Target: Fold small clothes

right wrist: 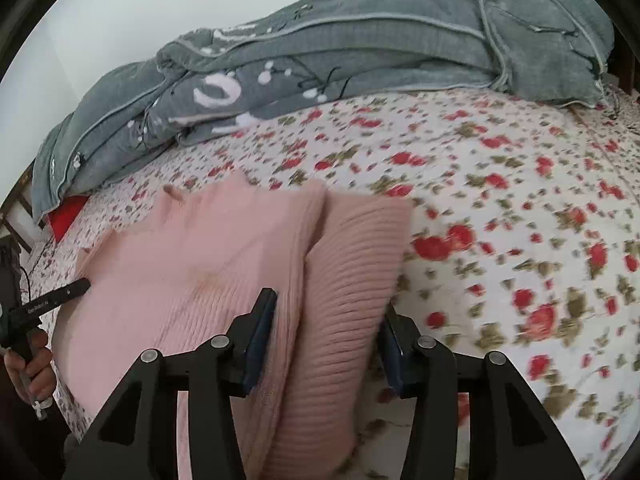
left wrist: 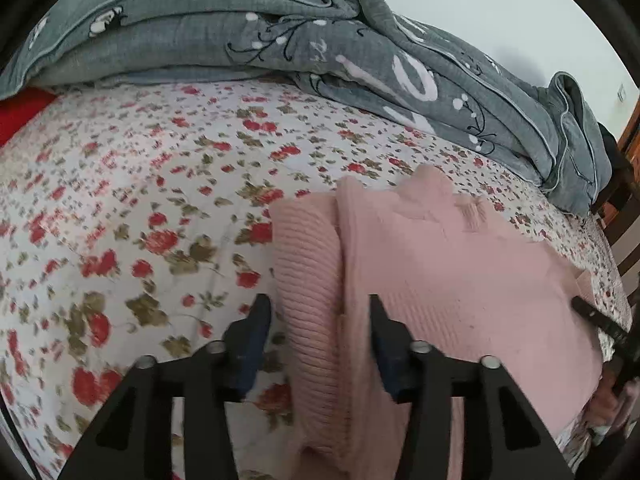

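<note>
A pink knit sweater [left wrist: 452,276] lies on the floral bed sheet [left wrist: 132,208]. Its ribbed sleeve [left wrist: 308,280] is folded alongside the body. My left gripper [left wrist: 318,312] is open, its fingers straddling the sleeve and the sweater's left edge. In the right wrist view the same sweater [right wrist: 192,256] lies left of centre, with the ribbed sleeve [right wrist: 356,264] on its right side. My right gripper [right wrist: 328,312] is open, its fingers either side of the sleeve. Each gripper's tip shows at the far edge of the other view, on the sweater's far side.
A bunched grey quilt [left wrist: 248,36] with white and black print lies along the back of the bed, also in the right wrist view [right wrist: 320,60]. A red item [left wrist: 20,112] pokes out at the left. A wooden bed frame [left wrist: 630,140] stands at the right edge.
</note>
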Motion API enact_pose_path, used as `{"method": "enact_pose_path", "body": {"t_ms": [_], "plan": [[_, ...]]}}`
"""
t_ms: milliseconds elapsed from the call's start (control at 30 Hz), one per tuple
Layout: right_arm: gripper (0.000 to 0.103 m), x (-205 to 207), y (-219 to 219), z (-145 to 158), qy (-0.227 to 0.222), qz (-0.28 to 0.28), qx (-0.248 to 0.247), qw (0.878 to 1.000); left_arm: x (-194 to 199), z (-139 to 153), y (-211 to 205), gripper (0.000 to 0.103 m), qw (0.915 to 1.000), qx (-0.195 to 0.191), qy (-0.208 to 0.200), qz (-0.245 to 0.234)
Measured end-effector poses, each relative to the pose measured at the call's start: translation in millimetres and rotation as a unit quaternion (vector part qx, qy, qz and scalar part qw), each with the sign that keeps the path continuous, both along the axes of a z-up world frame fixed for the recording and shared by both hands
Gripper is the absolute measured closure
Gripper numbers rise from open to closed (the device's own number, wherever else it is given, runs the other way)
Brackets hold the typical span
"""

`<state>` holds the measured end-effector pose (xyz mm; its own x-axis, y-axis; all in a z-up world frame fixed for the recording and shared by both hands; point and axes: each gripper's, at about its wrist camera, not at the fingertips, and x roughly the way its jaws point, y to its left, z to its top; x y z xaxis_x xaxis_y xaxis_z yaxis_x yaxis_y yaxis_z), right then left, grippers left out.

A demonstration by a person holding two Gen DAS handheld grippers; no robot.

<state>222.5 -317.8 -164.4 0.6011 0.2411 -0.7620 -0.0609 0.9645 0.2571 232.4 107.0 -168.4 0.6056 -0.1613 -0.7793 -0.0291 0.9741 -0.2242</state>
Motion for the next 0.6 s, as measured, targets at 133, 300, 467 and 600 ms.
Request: {"method": "enact_pose_path", "body": {"t_ms": [133,300,467,600], "plan": [[0.054,-3.6,-5.6,26.2,-0.043,-0.025,-0.036,0.998,2.9,14.9,11.8,0.053,0.9997,-0.006,-0.022,0.002],[0.054,15.6,15.0,36.6,-0.058,0.012,-0.007,0.998,19.4,40.7,-3.2,0.053,0.9972,-0.029,-0.061,-0.032],[0.060,50.0,44.3,4.5,0.005,0.034,-0.051,0.998,48.1,26.1,-23.4,0.056,0.9988,0.023,-0.032,-0.027],[0.097,57.8,44.8,-7.0,0.023,0.021,-0.072,0.997,59.9,0.2,-15.5,0.095,0.9995,0.029,0.008,-0.013]]}}
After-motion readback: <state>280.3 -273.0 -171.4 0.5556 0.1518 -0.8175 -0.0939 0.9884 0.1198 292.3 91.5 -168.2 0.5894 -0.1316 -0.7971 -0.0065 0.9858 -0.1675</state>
